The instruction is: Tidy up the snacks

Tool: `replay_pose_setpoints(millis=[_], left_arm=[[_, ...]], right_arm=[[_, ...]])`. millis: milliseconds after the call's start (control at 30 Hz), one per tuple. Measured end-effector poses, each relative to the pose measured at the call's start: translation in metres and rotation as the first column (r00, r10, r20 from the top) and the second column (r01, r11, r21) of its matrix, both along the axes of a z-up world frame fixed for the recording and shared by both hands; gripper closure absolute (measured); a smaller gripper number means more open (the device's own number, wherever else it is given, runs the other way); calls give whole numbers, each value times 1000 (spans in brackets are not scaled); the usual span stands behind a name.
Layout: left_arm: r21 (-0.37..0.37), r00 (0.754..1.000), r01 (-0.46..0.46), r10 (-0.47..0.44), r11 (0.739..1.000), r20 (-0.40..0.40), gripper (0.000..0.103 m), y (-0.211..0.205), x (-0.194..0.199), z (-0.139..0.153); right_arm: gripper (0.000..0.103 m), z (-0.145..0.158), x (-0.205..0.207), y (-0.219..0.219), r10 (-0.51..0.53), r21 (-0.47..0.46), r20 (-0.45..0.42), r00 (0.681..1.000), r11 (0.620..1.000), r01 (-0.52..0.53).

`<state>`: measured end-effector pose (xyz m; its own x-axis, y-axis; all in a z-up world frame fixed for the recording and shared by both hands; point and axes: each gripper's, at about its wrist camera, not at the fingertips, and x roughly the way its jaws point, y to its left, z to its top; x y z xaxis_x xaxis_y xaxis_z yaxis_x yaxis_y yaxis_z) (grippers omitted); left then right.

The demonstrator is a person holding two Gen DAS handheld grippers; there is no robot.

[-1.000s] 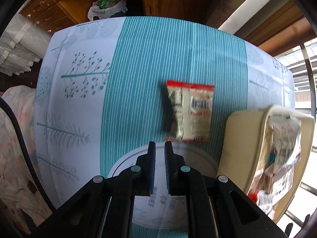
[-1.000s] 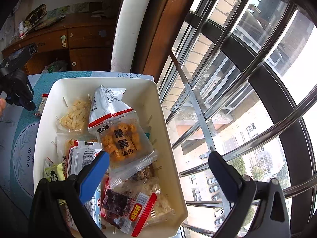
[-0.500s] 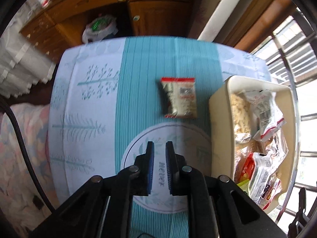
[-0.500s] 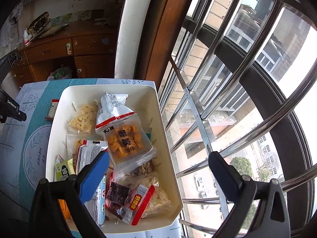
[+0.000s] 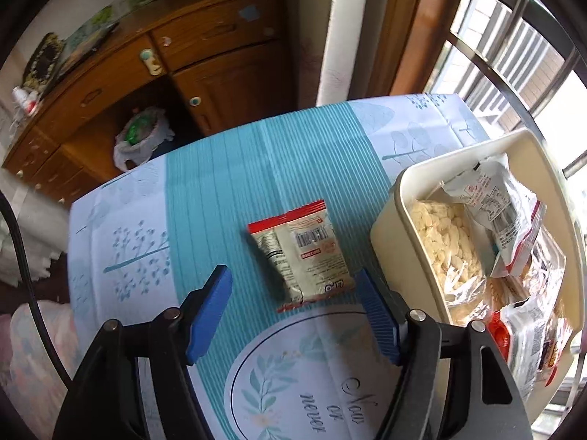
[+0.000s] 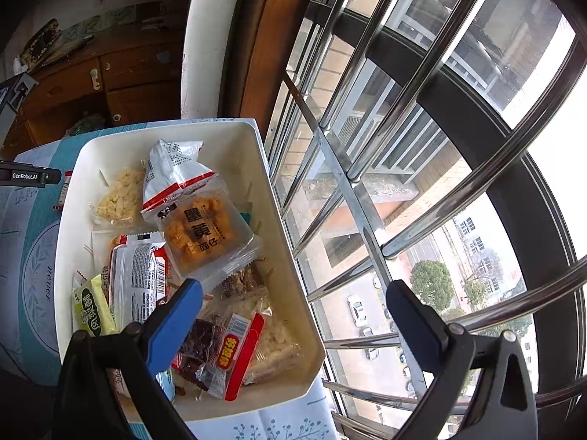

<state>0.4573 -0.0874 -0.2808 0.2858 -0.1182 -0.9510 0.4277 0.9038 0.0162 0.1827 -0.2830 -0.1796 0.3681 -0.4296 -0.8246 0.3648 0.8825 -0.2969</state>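
A small red-edged snack packet [image 5: 299, 253] lies flat on the teal striped tablecloth [image 5: 220, 183], left of a cream bin [image 5: 392, 242] full of snack packs. My left gripper [image 5: 293, 308] hovers above the packet's near end, its jaws opening, and its blue pads stand apart from the packet. In the right wrist view, my right gripper [image 6: 293, 315] hangs open over the bin's [image 6: 234, 139] near right part, above an orange snack pack [image 6: 200, 233] and several other packs. Nothing is between its fingers.
A wooden desk with drawers [image 5: 146, 58] and a bagged bin [image 5: 141, 135] stand beyond the table's far edge. Window bars [image 6: 403, 146] rise right beside the cream bin. The other gripper's body [image 6: 25, 176] shows at the left edge of the right wrist view.
My left gripper's jaws went from shut to apart, and its view rolled and swung toward the bin. The packet lies in the same place. The right gripper drifted slightly and stayed open.
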Motion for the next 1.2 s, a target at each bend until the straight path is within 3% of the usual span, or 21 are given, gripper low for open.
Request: replay_pose_setpoints(millis=[133,367,1200], left_arm=[[8,997,69,-69,998,23,34,-4,5,-20],[10,990,142,-142,990,-4,34,-11,15,-49],[8,983,166,-165,986,-79,21,-13,41,-80]], right_arm=[[2,-8,1,3,-11,-23,-30,1000,1000,10],[1,-21,1,1,-55,-33,-69,996,998,53],[1,-36,9,-19,-99,-30,-111,989,995,96]])
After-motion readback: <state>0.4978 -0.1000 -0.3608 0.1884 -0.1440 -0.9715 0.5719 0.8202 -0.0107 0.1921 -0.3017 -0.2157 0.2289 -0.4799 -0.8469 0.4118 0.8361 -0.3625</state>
